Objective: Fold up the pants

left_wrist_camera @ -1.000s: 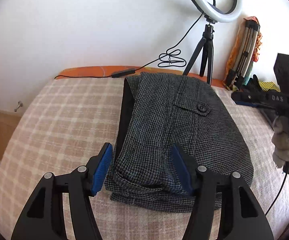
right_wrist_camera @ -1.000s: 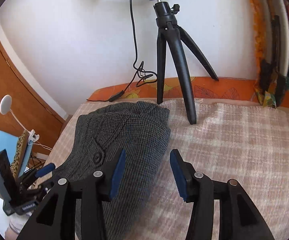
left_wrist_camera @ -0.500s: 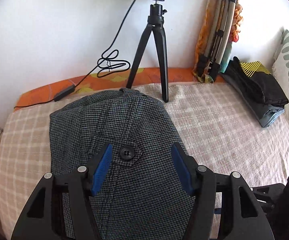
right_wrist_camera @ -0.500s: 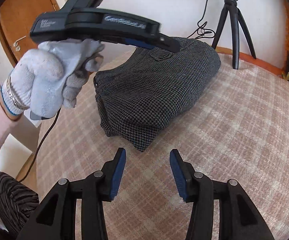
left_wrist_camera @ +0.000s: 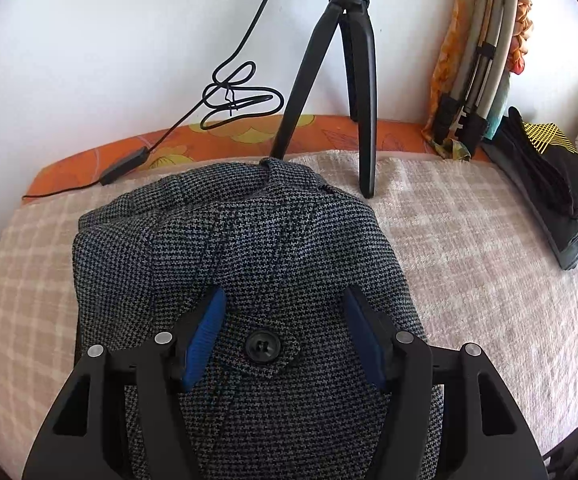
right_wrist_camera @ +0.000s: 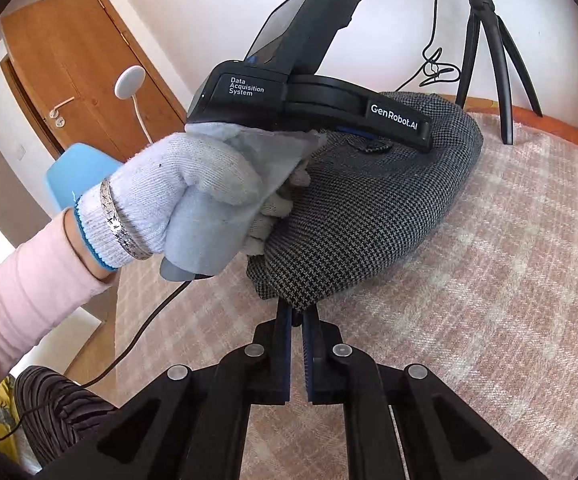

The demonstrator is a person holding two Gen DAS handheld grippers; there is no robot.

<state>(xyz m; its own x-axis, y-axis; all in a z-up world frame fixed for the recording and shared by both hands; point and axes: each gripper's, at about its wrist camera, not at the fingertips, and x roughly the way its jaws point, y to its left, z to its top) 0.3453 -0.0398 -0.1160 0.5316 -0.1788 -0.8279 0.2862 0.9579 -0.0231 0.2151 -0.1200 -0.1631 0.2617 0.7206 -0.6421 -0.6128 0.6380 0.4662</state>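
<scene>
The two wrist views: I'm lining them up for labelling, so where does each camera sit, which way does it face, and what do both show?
Left wrist: on the left gripper, above the folded pants, facing the wall and tripod; only its open fingers show.
Right wrist: on the right gripper, low over the blanket, facing the pants' near corner, which it is shut on; the gloved left hand holding the left gripper shows.
Shared: pants, tripod, blanket, left gripper.

Folded pants (left_wrist_camera: 245, 264) lie on the bed (left_wrist_camera: 469, 264), tripod (left_wrist_camera: 345, 80) behind.
</scene>
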